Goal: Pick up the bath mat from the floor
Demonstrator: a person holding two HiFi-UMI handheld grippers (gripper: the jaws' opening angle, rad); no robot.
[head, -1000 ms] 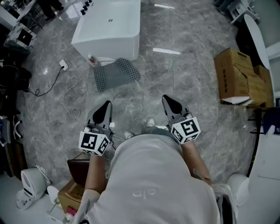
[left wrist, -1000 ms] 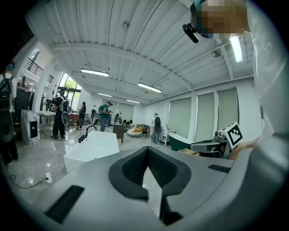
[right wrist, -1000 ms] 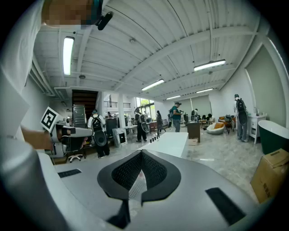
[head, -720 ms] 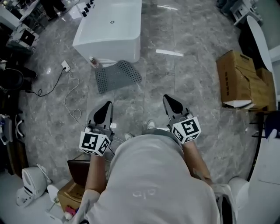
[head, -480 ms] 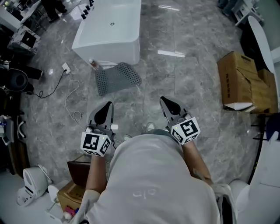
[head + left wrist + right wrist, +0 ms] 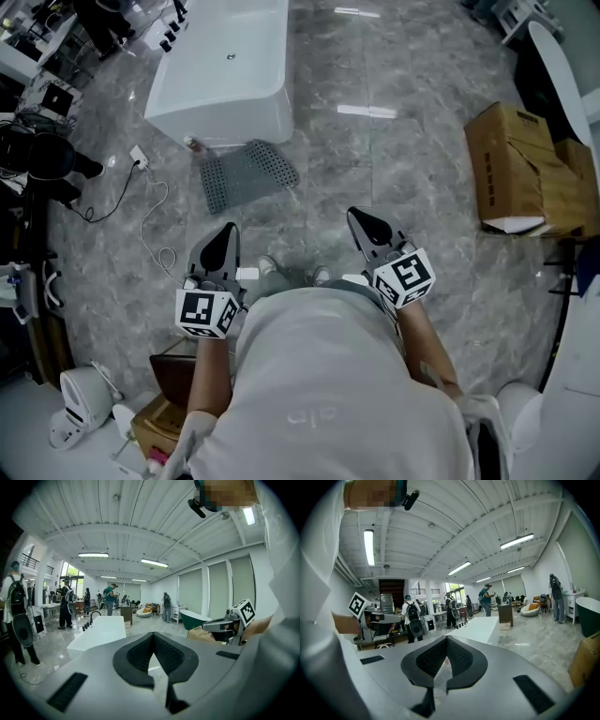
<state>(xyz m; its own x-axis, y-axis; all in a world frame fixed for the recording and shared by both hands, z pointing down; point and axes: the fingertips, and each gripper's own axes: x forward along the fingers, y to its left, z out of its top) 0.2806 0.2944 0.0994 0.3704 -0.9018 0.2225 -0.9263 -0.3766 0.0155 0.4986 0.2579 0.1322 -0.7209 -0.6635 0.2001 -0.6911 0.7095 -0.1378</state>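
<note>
The grey perforated bath mat (image 6: 246, 174) lies on the marble floor against the near end of the white bathtub (image 6: 220, 70), one edge humped up. Both grippers are held level at waist height, well short of the mat. My left gripper (image 6: 225, 234) points toward the mat's near edge, jaws shut with nothing between them (image 6: 153, 637). To its right, my right gripper (image 6: 362, 221) is also shut and empty (image 6: 446, 639). The tub (image 6: 101, 630) shows ahead in the left gripper view. The person's shoes (image 6: 268, 266) show between the grippers.
Cardboard boxes (image 6: 520, 169) stand at the right. A power strip with a white cable (image 6: 142, 161) trails over the floor left of the mat. A small bottle (image 6: 192, 145) stands by the tub. A brown box (image 6: 173, 373) and a white appliance (image 6: 80, 398) sit at lower left. Several people stand far off (image 6: 65, 606).
The person has stepped forward, and both grippers have come along toward the mat. The mat and tub sit a little lower and further left in the head view. Both grippers stay shut.
</note>
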